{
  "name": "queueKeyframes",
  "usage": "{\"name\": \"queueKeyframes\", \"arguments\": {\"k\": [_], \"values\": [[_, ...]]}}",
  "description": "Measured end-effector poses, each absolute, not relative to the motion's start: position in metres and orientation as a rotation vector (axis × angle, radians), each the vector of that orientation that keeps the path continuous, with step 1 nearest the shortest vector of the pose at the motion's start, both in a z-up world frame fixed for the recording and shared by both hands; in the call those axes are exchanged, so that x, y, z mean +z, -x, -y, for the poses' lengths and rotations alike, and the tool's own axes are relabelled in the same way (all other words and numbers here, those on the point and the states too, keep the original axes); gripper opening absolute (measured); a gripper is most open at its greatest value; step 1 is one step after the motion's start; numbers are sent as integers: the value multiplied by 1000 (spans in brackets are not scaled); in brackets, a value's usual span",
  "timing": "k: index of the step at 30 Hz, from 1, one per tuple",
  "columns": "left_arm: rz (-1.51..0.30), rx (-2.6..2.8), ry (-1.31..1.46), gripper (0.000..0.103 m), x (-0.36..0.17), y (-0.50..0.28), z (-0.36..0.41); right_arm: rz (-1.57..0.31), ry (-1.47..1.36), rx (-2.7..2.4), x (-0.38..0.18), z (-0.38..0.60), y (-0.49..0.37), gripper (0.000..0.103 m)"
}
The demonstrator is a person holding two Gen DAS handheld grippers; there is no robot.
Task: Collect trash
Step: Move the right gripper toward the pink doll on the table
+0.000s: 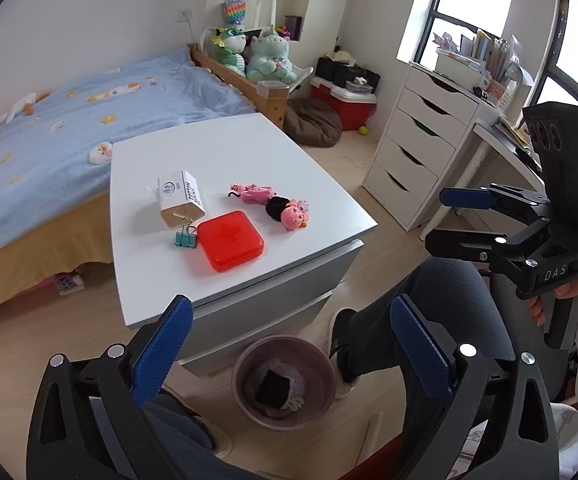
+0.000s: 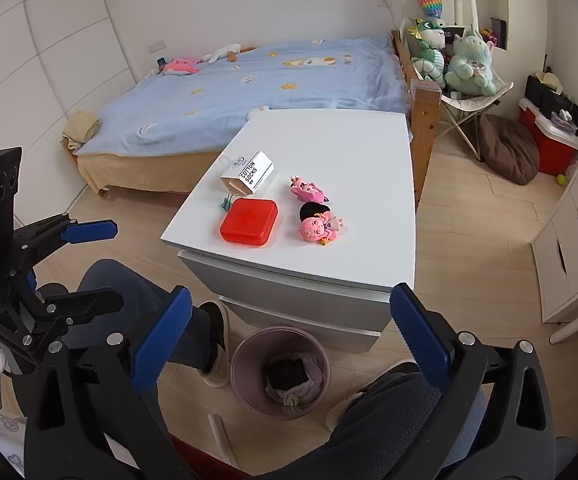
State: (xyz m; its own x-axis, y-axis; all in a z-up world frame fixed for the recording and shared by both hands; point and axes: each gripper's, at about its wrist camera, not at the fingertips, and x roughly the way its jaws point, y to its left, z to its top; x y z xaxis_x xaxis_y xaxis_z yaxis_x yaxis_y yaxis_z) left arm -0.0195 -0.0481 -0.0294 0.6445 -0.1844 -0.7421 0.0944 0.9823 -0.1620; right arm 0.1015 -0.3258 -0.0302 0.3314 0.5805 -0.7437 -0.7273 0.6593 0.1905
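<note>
Both your left gripper and right gripper gape wide, holding nothing, above the bin on the floor below the table's near edge. Near its left edge, the "COTTON SOCKS" box lies flat, long axis diagonal.

Your left gripper is held above the waste bin, jaws spread wide, nothing between them. Your right gripper hangs over the same bin from the other side, jaws equally parted and bare. Your right hand grips its handle. Both knees flank the bin.
</note>
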Motion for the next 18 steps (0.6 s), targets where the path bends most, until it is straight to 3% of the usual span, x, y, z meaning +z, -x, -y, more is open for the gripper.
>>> {"name": "queueKeyframes", "arguments": {"k": [18], "values": [[-825,-88,141,95,-34,15,30,-890,195,862,-32,320,-107,100]]}}
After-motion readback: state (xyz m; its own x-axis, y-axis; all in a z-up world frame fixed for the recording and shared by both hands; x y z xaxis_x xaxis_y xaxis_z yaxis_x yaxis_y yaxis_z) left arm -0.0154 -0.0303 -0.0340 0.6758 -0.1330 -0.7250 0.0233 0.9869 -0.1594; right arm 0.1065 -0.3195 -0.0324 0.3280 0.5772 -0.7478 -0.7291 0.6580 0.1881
